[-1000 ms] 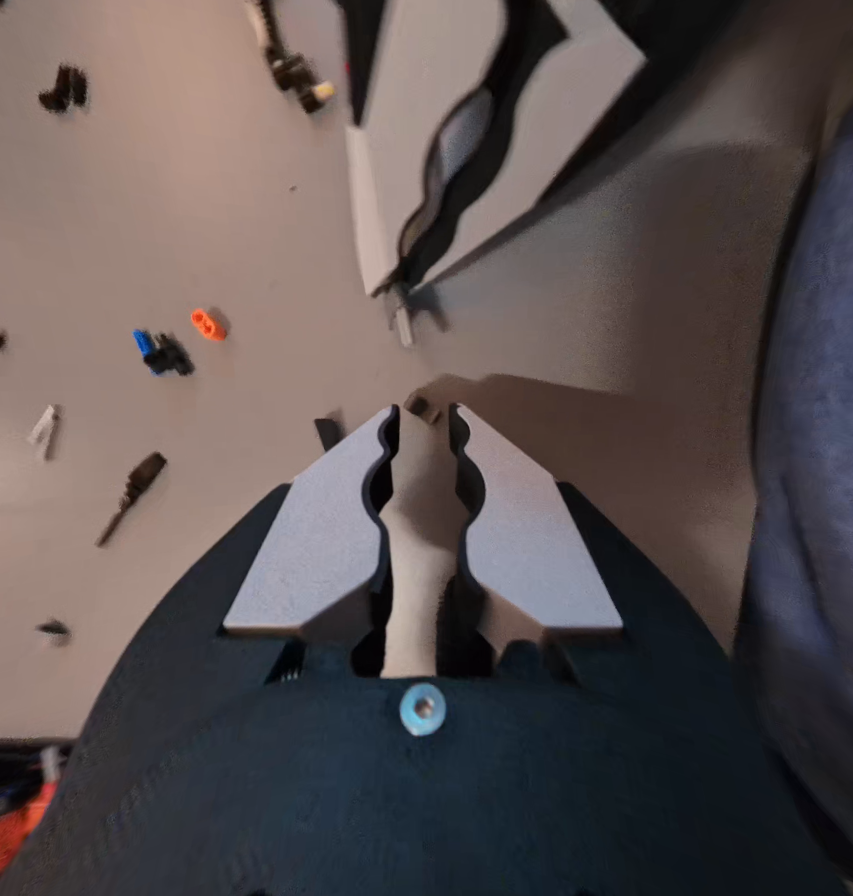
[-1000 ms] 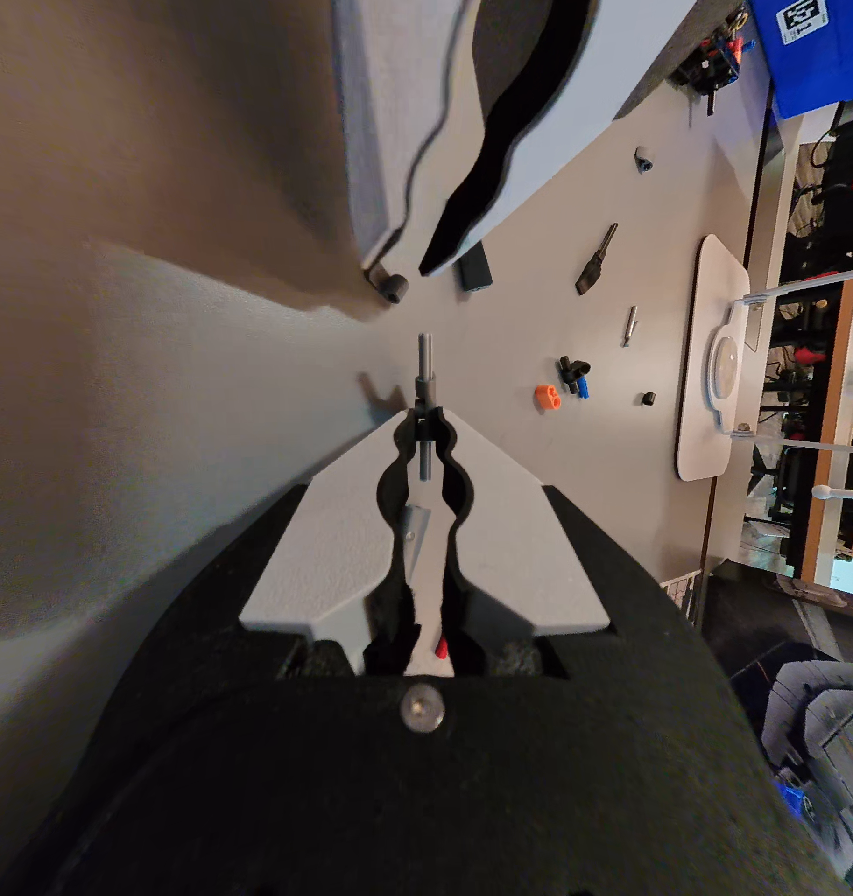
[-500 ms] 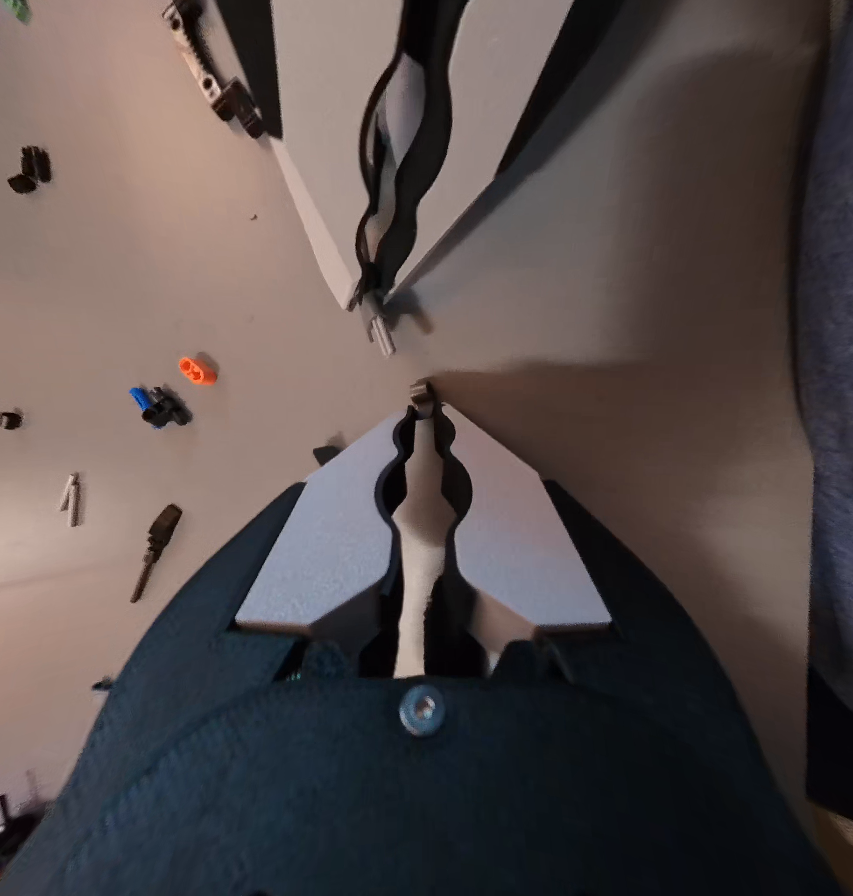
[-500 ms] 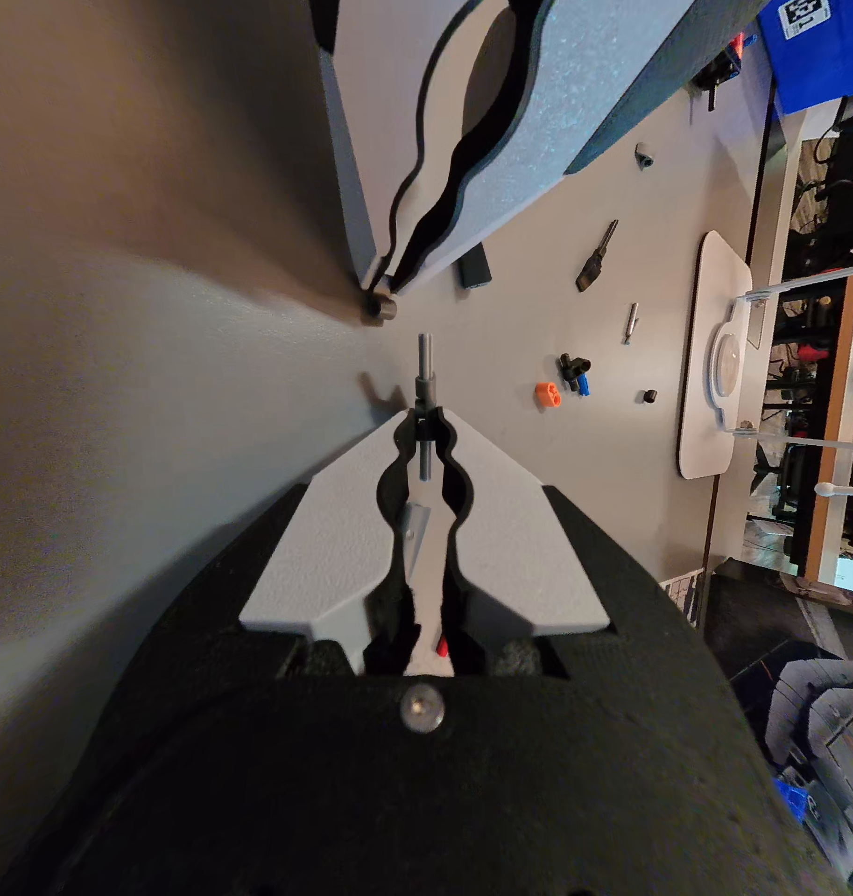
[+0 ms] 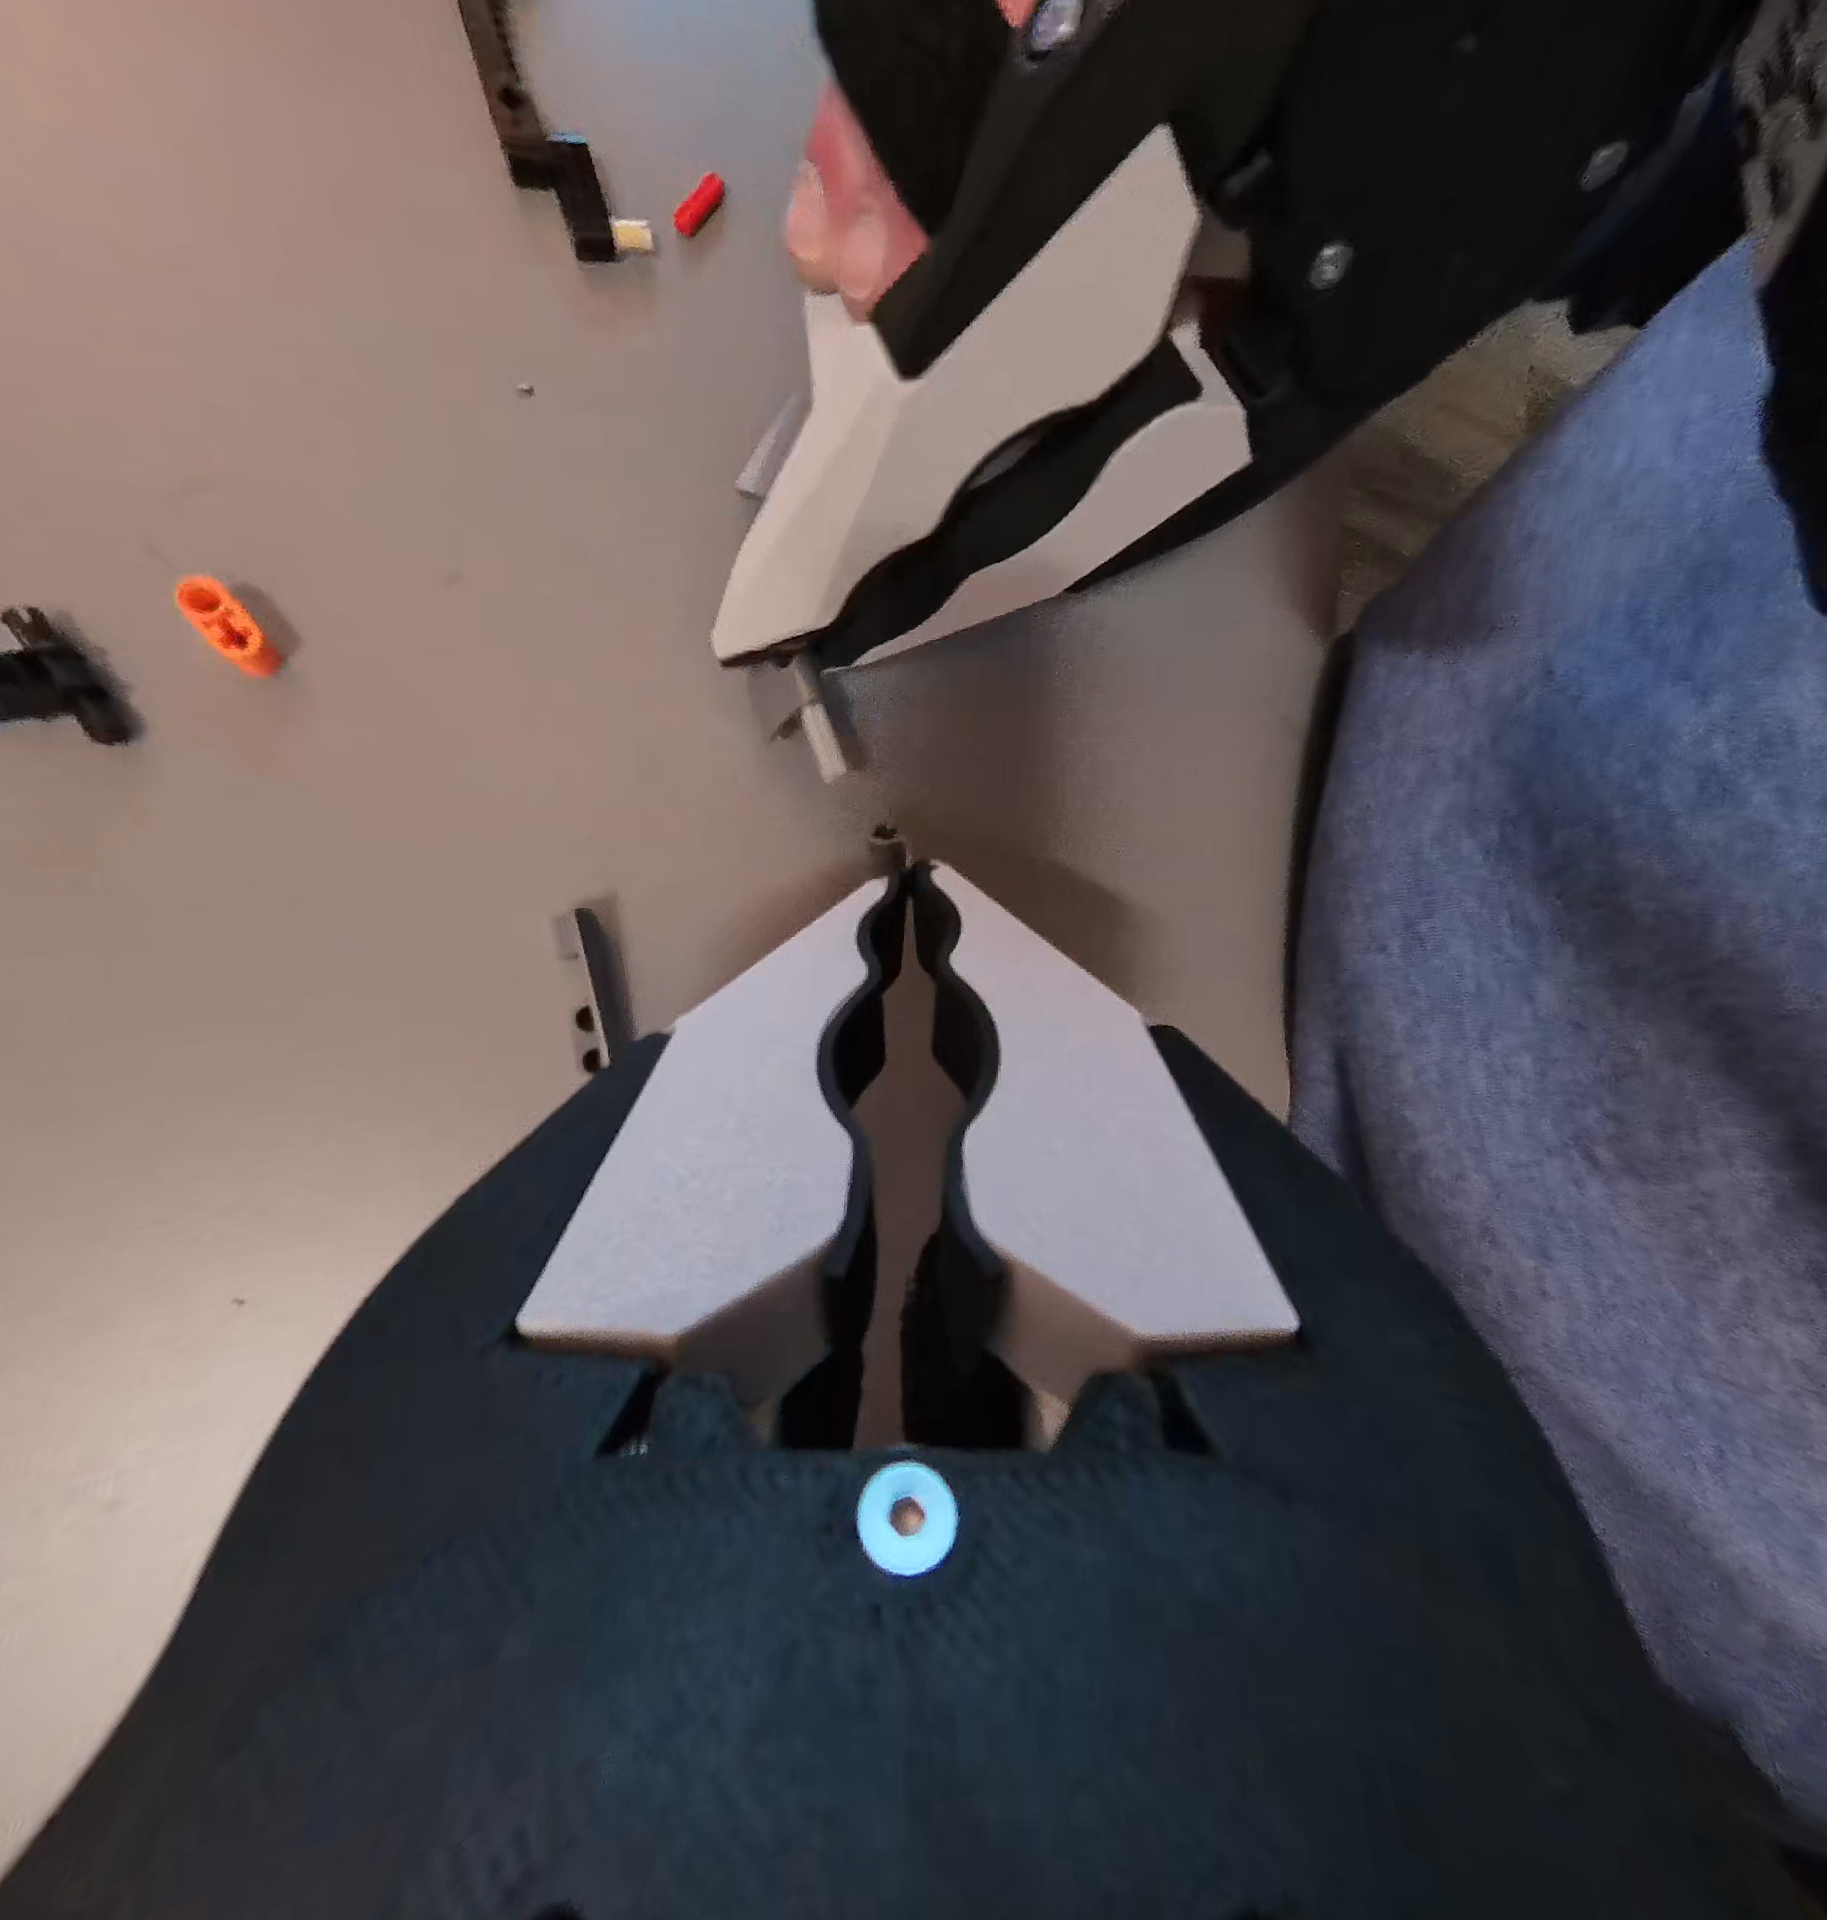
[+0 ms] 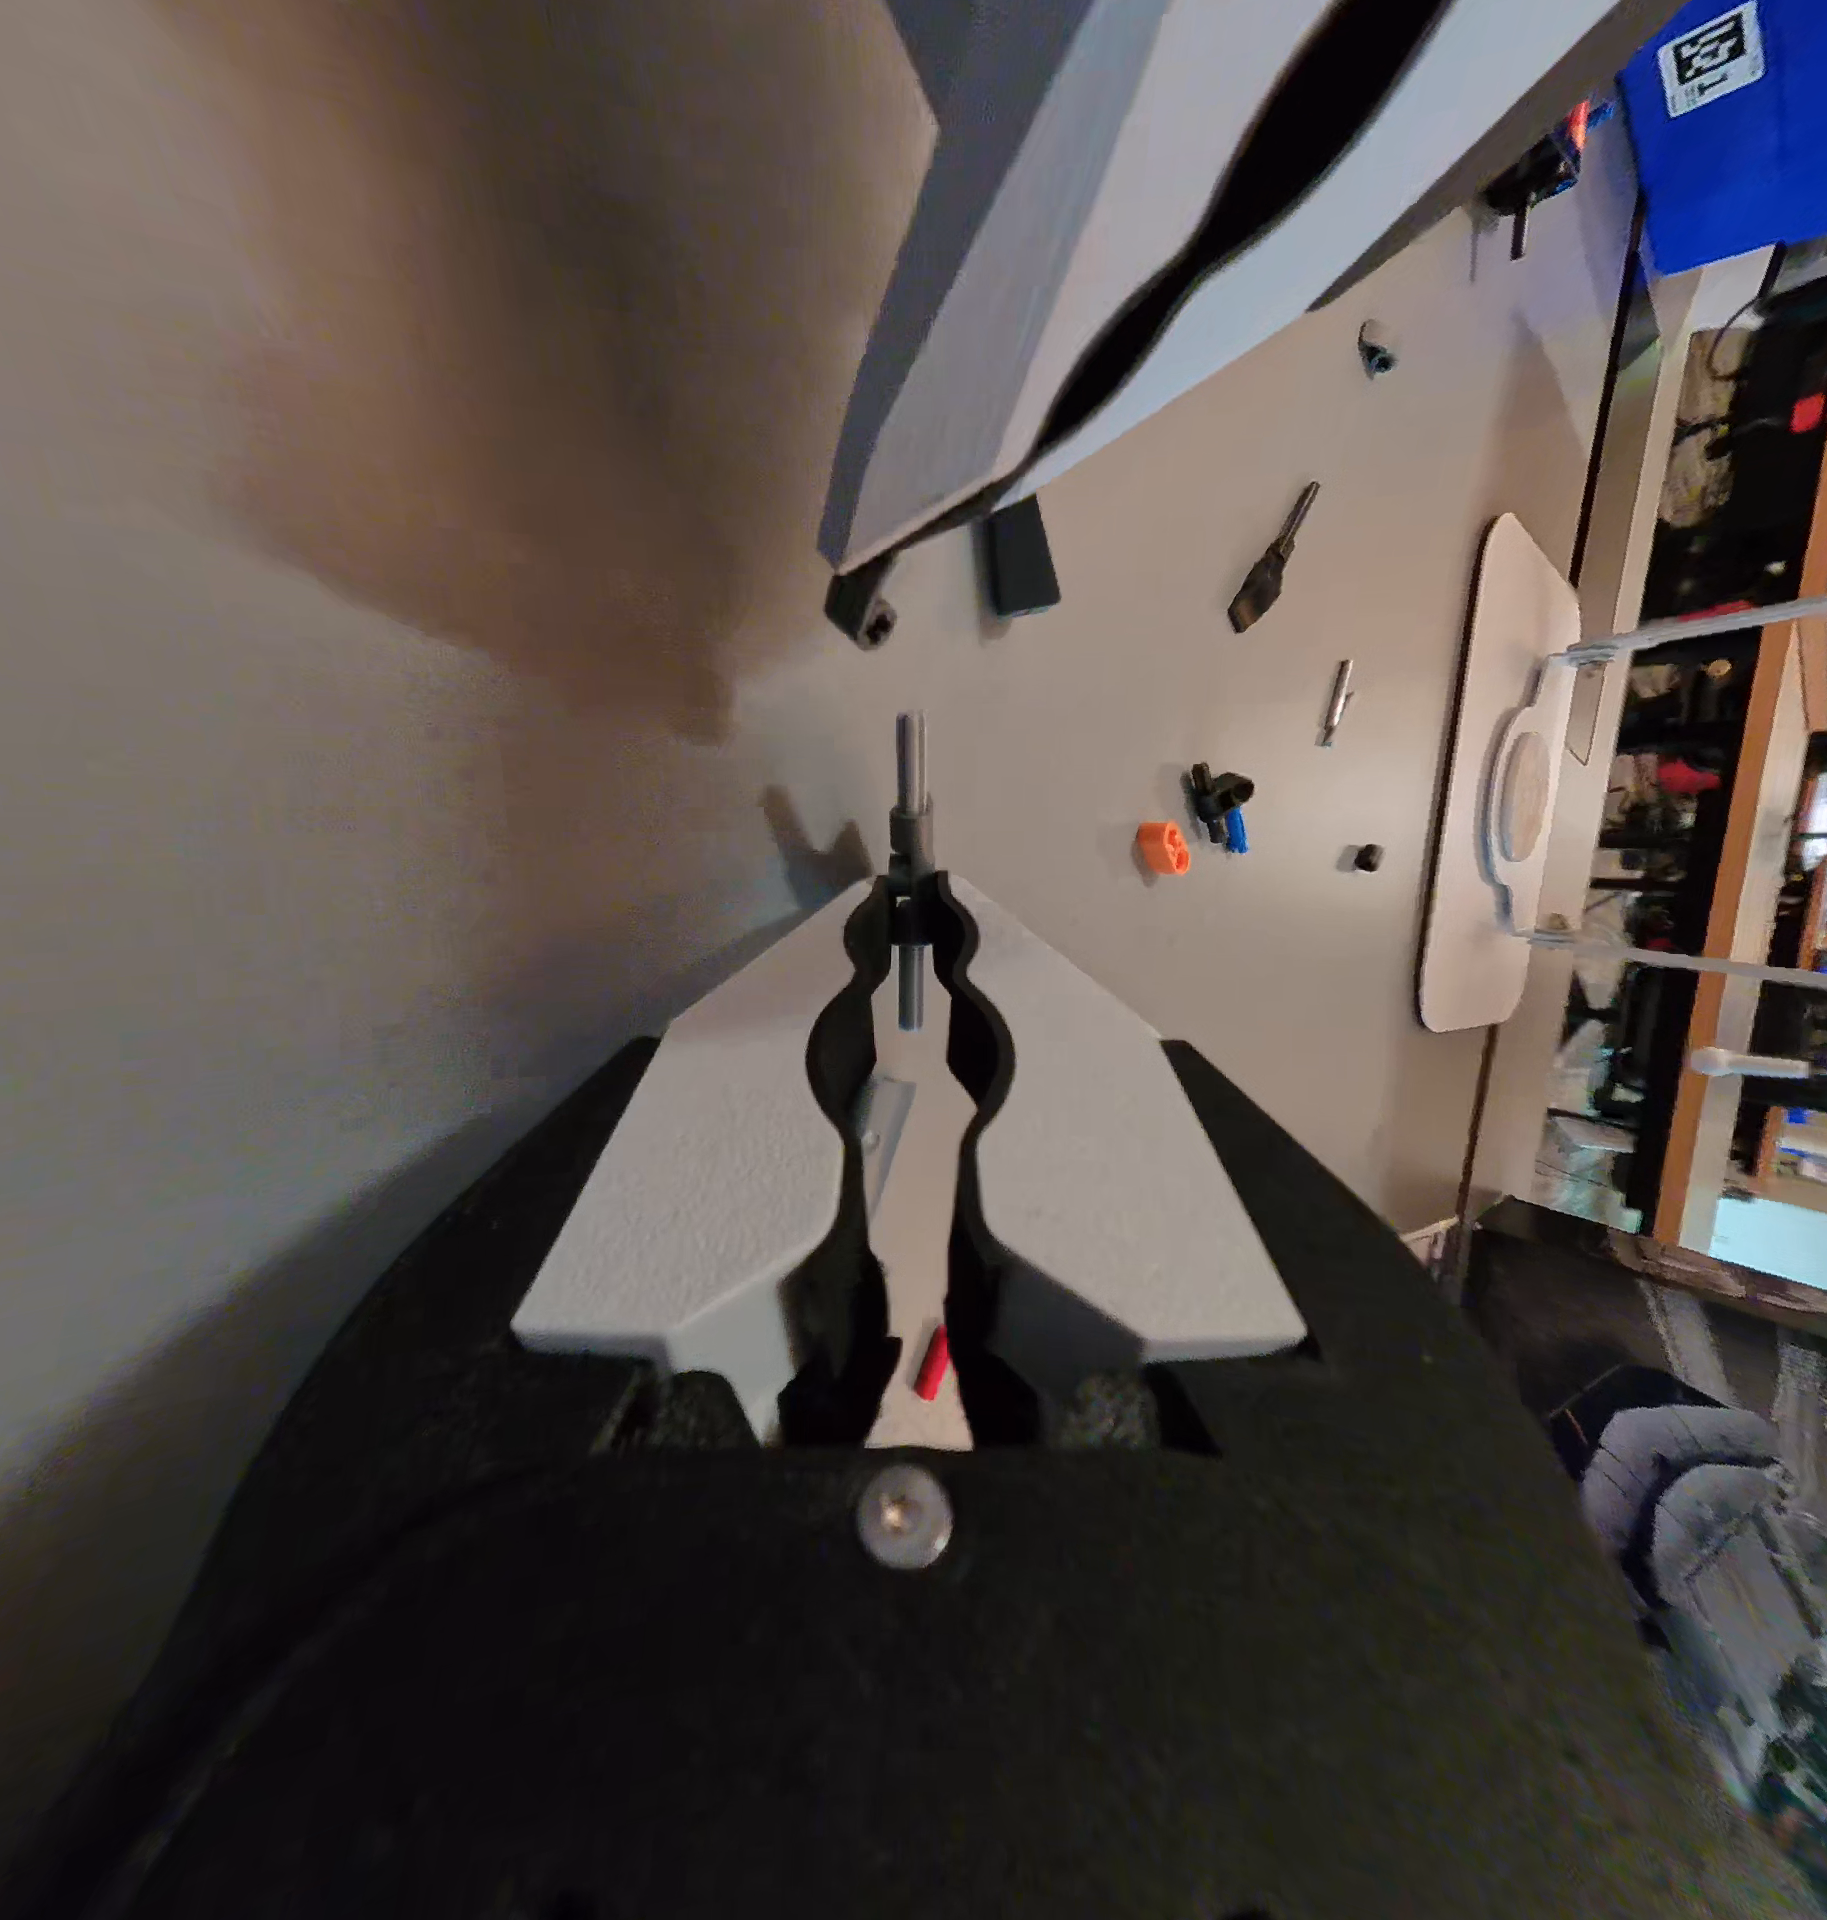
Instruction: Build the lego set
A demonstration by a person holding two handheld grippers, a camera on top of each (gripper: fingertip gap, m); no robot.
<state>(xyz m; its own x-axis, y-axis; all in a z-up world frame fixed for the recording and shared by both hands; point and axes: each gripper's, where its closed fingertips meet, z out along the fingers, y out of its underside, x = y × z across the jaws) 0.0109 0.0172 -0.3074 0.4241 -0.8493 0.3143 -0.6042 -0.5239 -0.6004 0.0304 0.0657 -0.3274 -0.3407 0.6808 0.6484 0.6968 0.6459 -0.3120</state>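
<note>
Left tongs (image 5: 904, 871): nearly closed at the tips, pinching a small black bush (image 6: 860, 613); from the left wrist view only a sliver of it shows, from the right wrist view it sits clearly at the tips of the left tongs.
Right tongs (image 6: 909, 902): closed on a grey axle (image 6: 910, 790) that carries a dark collar, the axle standing straight out past the tips.
Gap between the two: the bush and the free end of the axle are near each other but apart, above the table (image 6: 1148, 987).
Loose parts: an orange connector (image 6: 1161, 849) and a black-and-blue pin cluster (image 6: 1221, 805) lie side by side; farther off, a dark long pin (image 6: 1270, 561), a small grey pin (image 6: 1337, 701) and a flat black piece (image 6: 1020, 559).
Far side in the left wrist view: a black beam assembly (image 5: 545, 135) and a small red pin (image 5: 698, 204) beside it.
Table edge: a white board (image 6: 1491, 790) lies flat near the rim.
Person: a blue-grey sleeve (image 5: 1574, 1039) fills the right of the left wrist view.
</note>
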